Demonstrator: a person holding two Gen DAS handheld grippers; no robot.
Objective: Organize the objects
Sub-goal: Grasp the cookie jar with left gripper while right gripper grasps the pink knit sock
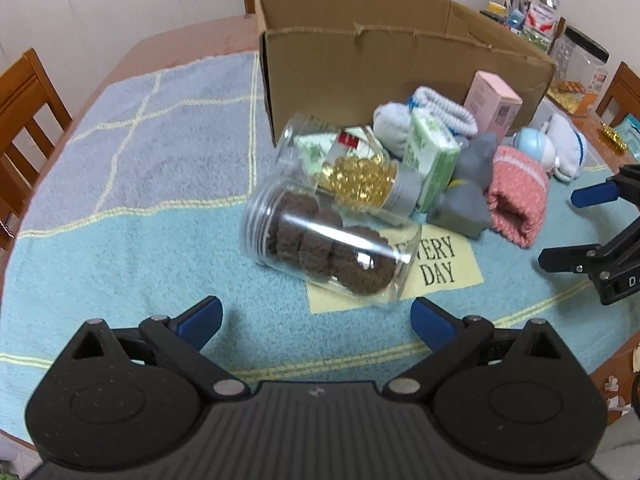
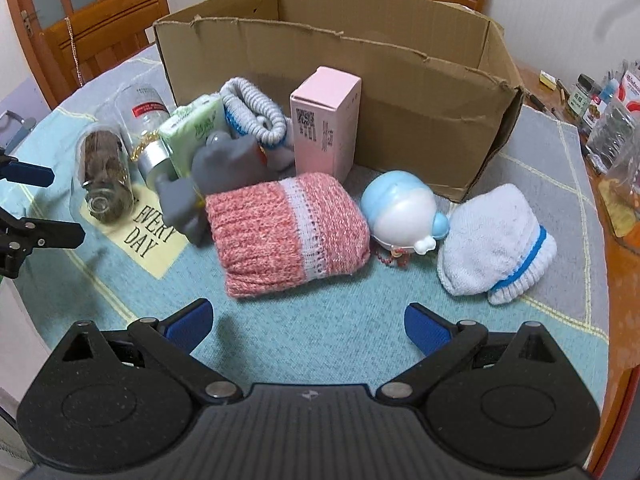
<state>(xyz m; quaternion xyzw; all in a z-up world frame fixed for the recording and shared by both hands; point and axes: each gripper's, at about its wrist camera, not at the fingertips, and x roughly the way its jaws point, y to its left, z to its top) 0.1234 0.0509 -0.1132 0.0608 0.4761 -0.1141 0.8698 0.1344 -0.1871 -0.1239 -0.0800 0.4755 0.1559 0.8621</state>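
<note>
A heap of objects lies on the towel before a cardboard box [image 1: 400, 68] [image 2: 360, 80]. A clear jar of brown cookies [image 1: 328, 252] [image 2: 105, 176] lies on its side, with a jar of yellow capsules [image 1: 352, 168] [image 2: 146, 120] behind it. Beside them sit a green tissue pack [image 1: 434, 152] [image 2: 194, 132], a grey toy [image 1: 464, 200] [image 2: 216, 176], a pink knitted sock [image 1: 516, 200] [image 2: 288, 232], a pink carton [image 1: 494, 104] [image 2: 326, 120], a blue-white toy [image 2: 404, 208] and a white sock [image 2: 496, 240]. My left gripper [image 1: 316, 324] stands open just short of the cookie jar. My right gripper [image 2: 308, 326] [image 1: 560, 228] is open near the pink sock.
A blue and grey checked towel [image 1: 140, 160] [image 2: 320, 320] covers the wooden table. Wooden chairs [image 1: 28, 96] [image 2: 108, 28] stand around it. Bottles and jars [image 1: 560, 28] [image 2: 600, 112] crowd the right edge. A grey-blue sock roll [image 2: 252, 108] leans on the box.
</note>
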